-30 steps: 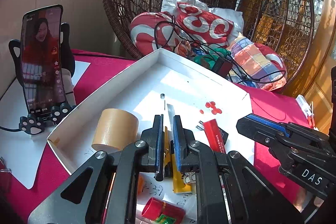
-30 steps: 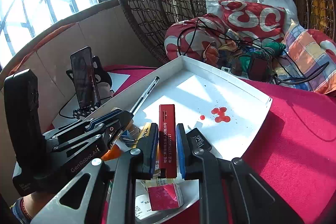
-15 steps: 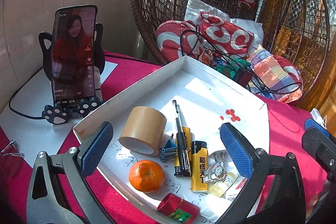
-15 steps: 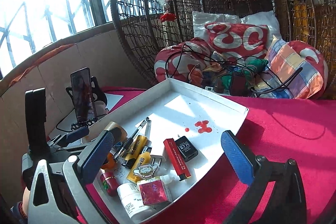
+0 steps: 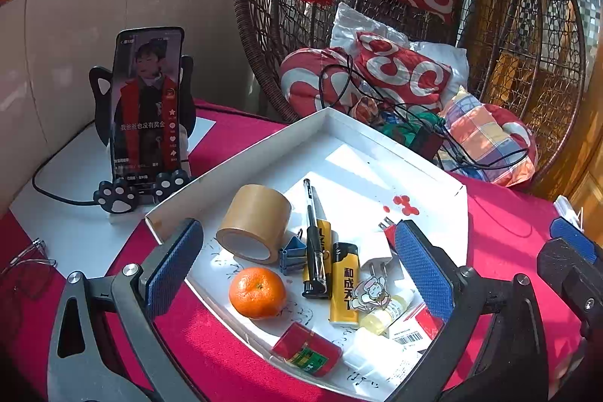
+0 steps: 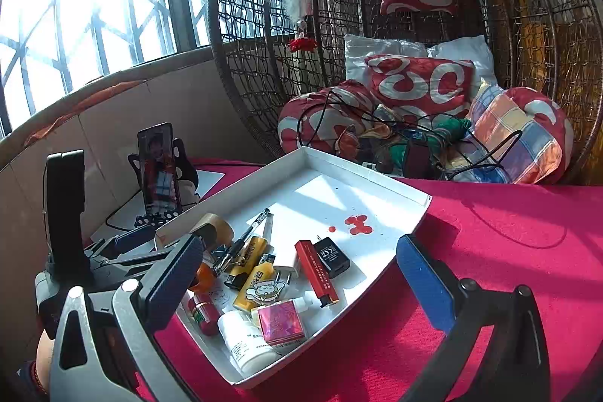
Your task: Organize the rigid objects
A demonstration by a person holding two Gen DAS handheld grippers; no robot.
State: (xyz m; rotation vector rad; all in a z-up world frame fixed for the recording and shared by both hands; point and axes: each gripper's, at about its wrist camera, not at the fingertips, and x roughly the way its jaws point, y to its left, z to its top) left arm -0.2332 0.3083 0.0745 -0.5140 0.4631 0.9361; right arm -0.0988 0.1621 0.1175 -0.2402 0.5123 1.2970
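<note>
White cardboard is forming the tray [image 5: 241,161], which is sitting on the red counter [image 5: 508,225] and holding every item. Running left to right — tape roll [image 5: 256,223], orange [image 5: 257,292], black pen [image 5: 313,243], yellow lighter [image 5: 343,285], red bar [image 6: 316,267]. All are likely light and stiff; the pen and lighter are probably slick, so pinching mid-length is advised. The left tongs [image 5: 297,266] and right tongs [image 6: 297,283] are both standing released — nothing between the pads.

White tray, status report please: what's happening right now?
Left gripper and right gripper open, nothing held. White tray holds pen, lighters, tape. Nothing blocking.
</note>
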